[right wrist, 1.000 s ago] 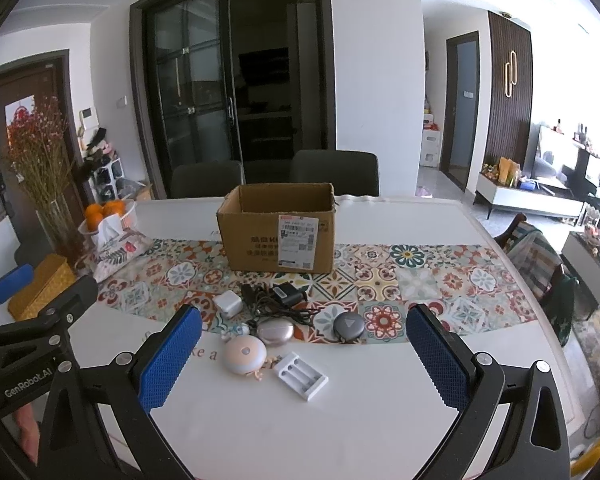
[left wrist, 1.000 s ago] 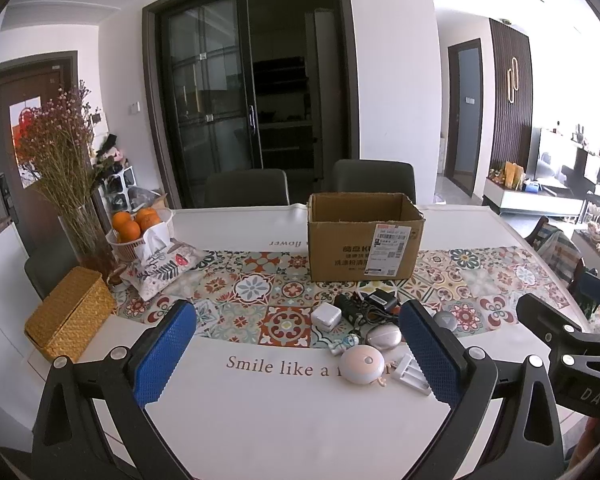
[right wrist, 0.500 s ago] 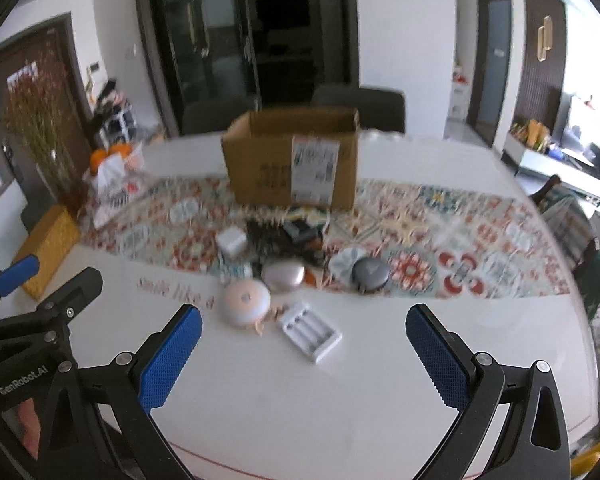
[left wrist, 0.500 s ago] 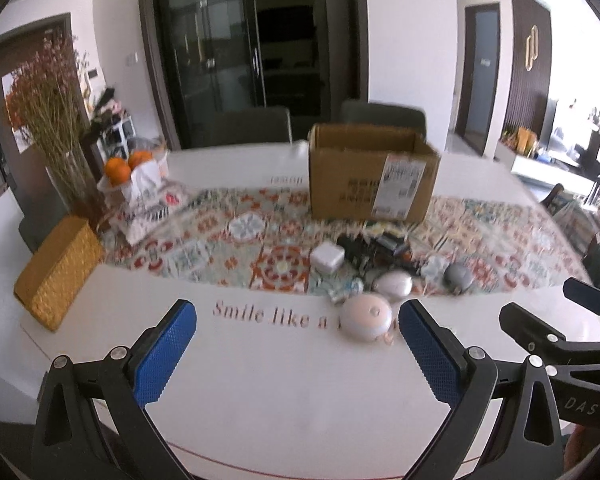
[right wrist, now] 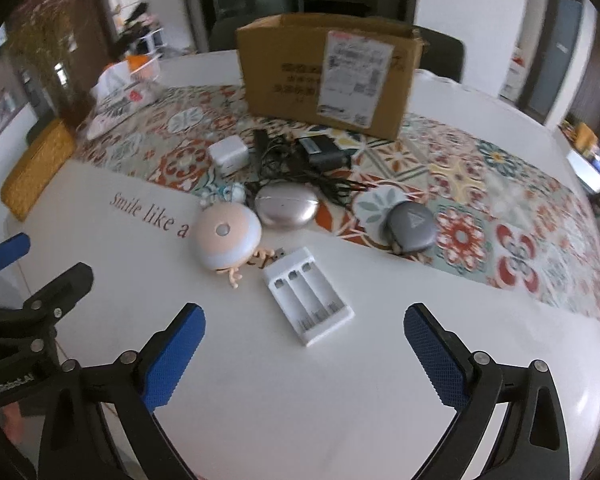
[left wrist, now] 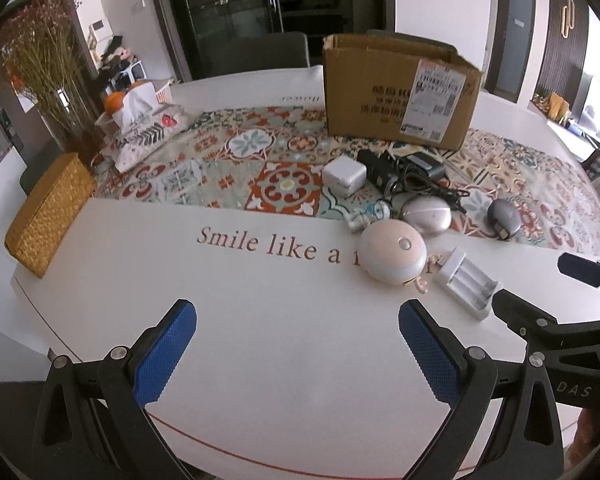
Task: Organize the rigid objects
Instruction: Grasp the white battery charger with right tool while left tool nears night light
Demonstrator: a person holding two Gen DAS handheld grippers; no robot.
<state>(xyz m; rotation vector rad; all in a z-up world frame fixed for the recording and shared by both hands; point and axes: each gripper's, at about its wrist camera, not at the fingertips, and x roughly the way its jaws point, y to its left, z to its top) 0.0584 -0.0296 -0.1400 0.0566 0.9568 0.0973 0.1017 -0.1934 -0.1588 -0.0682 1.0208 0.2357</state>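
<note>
An open cardboard box (left wrist: 400,88) (right wrist: 328,76) stands on the patterned runner. In front of it lie a white charger cube (left wrist: 344,178) (right wrist: 229,155), a black adapter with tangled cables (left wrist: 408,172) (right wrist: 304,160), a silver oval case (left wrist: 426,214) (right wrist: 287,210), a grey round case (left wrist: 504,218) (right wrist: 411,226), a pink round device (left wrist: 393,249) (right wrist: 226,236) and a white battery charger (left wrist: 468,282) (right wrist: 309,300). My left gripper (left wrist: 298,354) is open and empty over bare table. My right gripper (right wrist: 304,360) is open and empty, just short of the battery charger.
A woven yellow box (left wrist: 50,216), a vase of dried flowers (left wrist: 48,64), a fruit basket with oranges (left wrist: 134,98) and a patterned pouch (left wrist: 148,136) stand at the left. Dark chairs (left wrist: 260,54) stand behind the white table (left wrist: 260,300).
Both grippers have moved forward and tilted down toward the table. The objects now appear larger and closer. Both stay open.
</note>
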